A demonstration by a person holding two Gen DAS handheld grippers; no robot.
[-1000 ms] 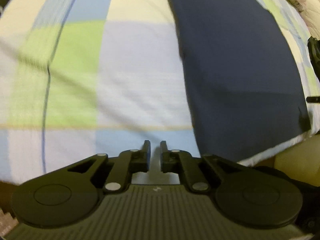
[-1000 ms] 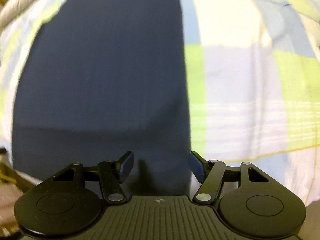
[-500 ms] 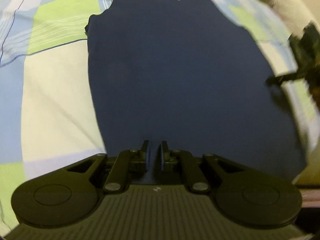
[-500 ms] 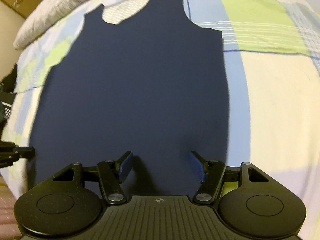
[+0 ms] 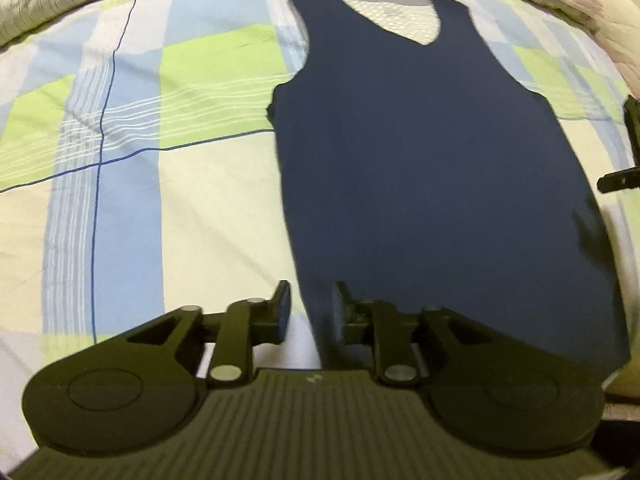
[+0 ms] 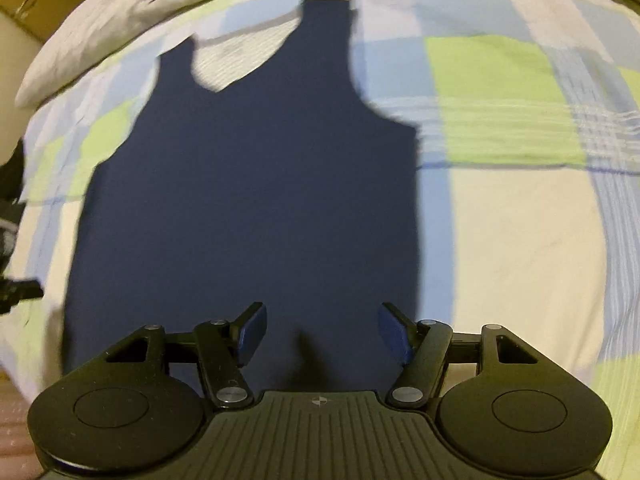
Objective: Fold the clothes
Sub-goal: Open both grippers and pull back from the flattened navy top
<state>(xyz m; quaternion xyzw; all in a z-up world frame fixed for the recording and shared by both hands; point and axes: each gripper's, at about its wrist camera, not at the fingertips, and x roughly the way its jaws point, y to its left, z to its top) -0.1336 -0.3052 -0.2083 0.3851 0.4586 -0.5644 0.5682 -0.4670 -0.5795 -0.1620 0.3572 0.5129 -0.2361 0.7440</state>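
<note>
A dark navy sleeveless knit vest (image 5: 432, 168) is spread flat across the centre of a pastel checked cotton bedsheet (image 5: 132, 200). The left gripper (image 5: 308, 312) is seen opening astride the lower hem edge, nothing clamped; the right gripper (image 6: 320, 330) is held wide, empty. Light, limp, smooth cloth is judged best pinched at hem corners

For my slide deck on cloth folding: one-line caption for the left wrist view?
Left gripper, opening, poised over the hem corner of a navy vest laid flat on a checked bedsheet.
</note>
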